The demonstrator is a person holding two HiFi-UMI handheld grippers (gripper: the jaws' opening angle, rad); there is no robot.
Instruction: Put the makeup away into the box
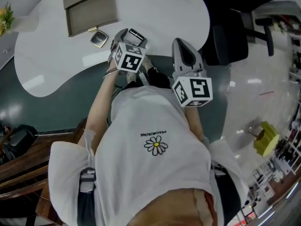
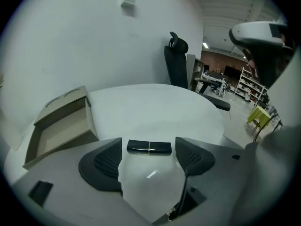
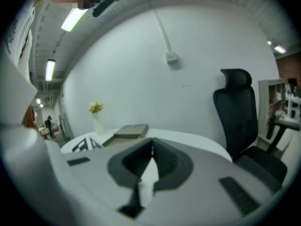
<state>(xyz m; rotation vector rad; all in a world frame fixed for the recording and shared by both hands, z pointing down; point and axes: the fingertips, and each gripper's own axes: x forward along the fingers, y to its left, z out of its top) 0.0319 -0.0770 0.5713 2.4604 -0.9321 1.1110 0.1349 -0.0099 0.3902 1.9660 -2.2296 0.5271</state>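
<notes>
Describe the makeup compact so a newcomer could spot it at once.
Start at the white table and find the open beige box at its far side. Just in front of the box's near edge lies the compact: small, flat, square, dark with a gold rim.

The right hand-held gripper (jaws together) faces the box on the table.

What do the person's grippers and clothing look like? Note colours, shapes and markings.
Both the left gripper and the right gripper have pale grey bodies, each carrying a white cube printed with black square markers. Their pads are dark with a mesh texture. The person wears a white short-sleeved T-shirt with a daisy print.
</notes>
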